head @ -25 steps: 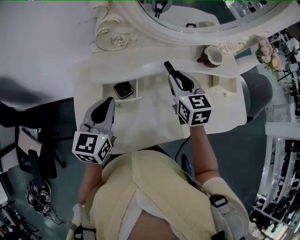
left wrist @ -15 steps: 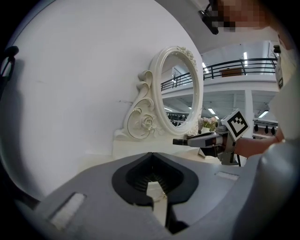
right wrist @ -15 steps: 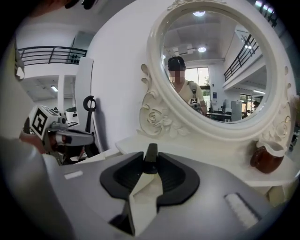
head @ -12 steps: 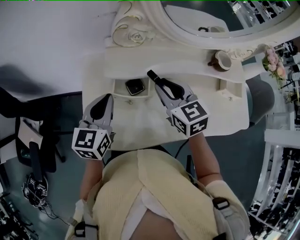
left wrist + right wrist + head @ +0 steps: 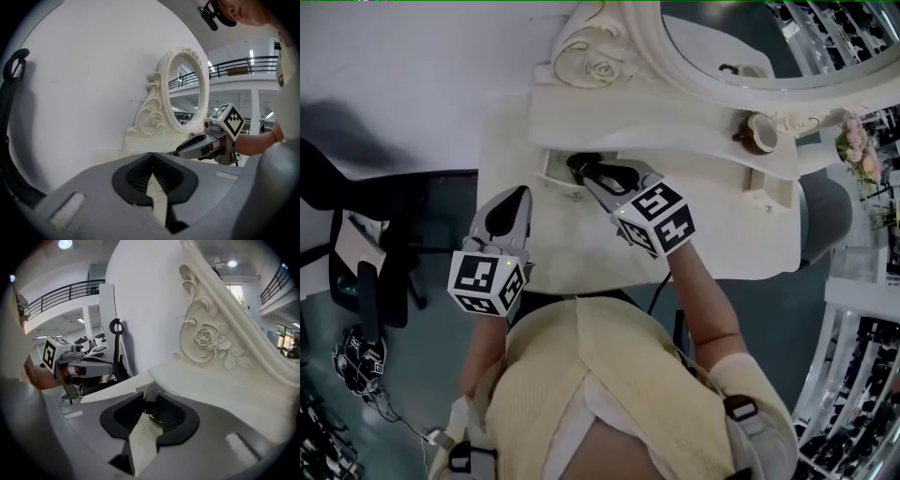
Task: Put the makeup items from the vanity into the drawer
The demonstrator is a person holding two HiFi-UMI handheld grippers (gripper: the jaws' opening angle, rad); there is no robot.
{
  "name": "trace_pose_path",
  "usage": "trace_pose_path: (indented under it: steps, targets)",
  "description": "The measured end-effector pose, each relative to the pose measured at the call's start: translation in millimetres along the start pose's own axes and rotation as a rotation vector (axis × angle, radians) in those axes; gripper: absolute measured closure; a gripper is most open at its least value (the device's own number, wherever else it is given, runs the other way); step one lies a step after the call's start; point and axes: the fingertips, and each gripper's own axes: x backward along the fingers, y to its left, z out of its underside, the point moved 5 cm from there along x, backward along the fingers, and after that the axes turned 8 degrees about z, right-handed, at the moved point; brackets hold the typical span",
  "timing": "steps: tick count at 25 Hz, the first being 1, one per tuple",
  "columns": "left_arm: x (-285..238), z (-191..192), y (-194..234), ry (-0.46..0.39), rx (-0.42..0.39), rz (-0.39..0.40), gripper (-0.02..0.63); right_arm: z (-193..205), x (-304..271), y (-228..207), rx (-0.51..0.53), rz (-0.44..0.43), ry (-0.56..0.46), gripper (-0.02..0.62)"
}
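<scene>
the mirror (image 5: 769,42) stands along the back edge of the tabletop (image 5: 722,234), with a shelf (image 5: 675,117) just before it. the cup (image 5: 761,131) sits on the shelf's right end. the open drawer (image 5: 551,172) lies under the shelf's left end. your right gripper (image 5: 578,167) reaches over it from the front, with the makeup item (image 5: 152,412) between its jaws. your left gripper (image 5: 521,195) hangs over the tabletop's front left corner.

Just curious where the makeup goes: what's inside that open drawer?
The right gripper is at the drawer, gripping a dark stick. It covers most of the inside, so anything else in there can't be made out.
</scene>
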Motion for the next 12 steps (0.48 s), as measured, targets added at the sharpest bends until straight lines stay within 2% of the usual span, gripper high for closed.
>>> trace_pose_path:
  steps: [7, 12]
  targets:
    - [17, 7, 3, -0.002, 0.018, -0.046, 0.604, -4, -28, 11, 0.046, -0.046, 0.114, 0.494]
    - [23, 12, 6, -0.004, 0.033, -0.067, 0.604, 1, -44, 13, 0.067, -0.032, 0.204, 0.494]
